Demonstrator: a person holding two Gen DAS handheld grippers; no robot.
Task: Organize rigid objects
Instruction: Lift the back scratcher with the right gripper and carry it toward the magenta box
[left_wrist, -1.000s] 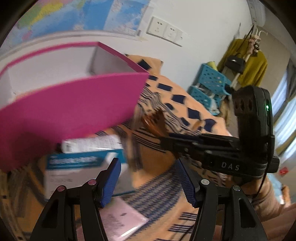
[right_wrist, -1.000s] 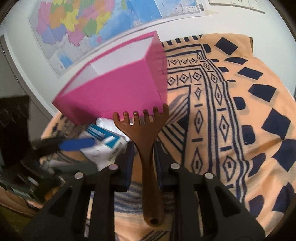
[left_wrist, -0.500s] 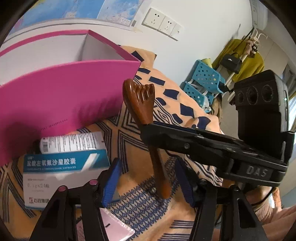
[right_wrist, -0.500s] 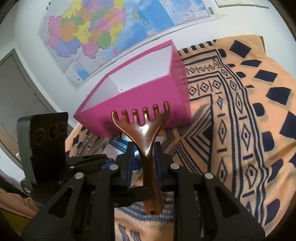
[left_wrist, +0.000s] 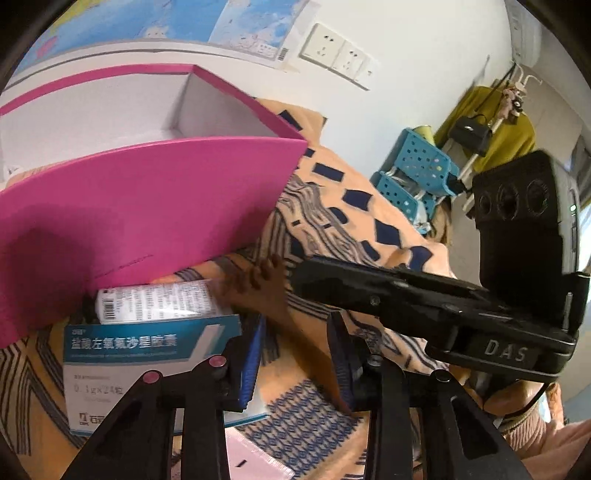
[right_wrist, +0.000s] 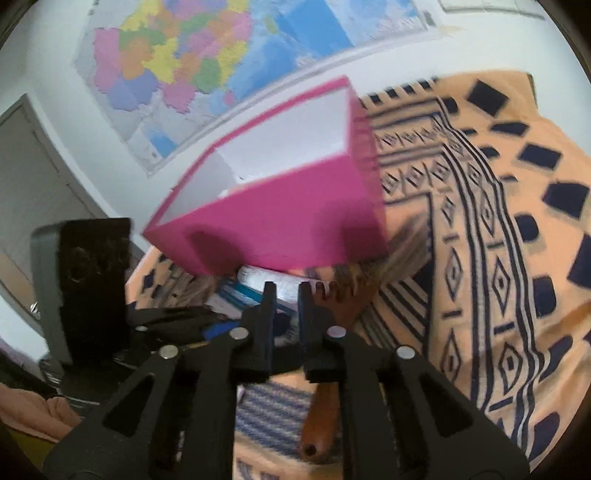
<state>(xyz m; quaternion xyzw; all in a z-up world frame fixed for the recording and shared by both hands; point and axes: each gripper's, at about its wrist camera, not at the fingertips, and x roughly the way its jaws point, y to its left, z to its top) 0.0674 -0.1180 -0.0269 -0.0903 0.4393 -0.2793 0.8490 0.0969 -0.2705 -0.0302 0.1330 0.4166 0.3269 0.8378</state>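
Note:
A pink box (left_wrist: 147, 206) with a white inside stands open on the patterned orange cloth; it also shows in the right wrist view (right_wrist: 291, 218). A brown wooden scratcher (right_wrist: 321, 417) lies below my right gripper (right_wrist: 284, 291), no longer between its pads; its toothed head (left_wrist: 266, 280) shows blurred near the box's corner. My right gripper's jaws stand narrowly apart and empty. My left gripper (left_wrist: 295, 354) is open and empty, beside a blue-and-white medicine box (left_wrist: 147, 347) and a white tube (left_wrist: 155, 302).
The orange cloth with dark blue patterns (right_wrist: 498, 240) covers the surface. A pale pink packet (left_wrist: 255, 461) lies under my left gripper. Blue baskets (left_wrist: 417, 173) and a coat rack stand beyond the far edge. A map hangs on the wall (right_wrist: 221, 55).
The scratcher has left my right gripper's pads and dropped toward the cloth, blurred in motion. The right gripper has tilted down toward the medicine box. The left gripper has stayed open.

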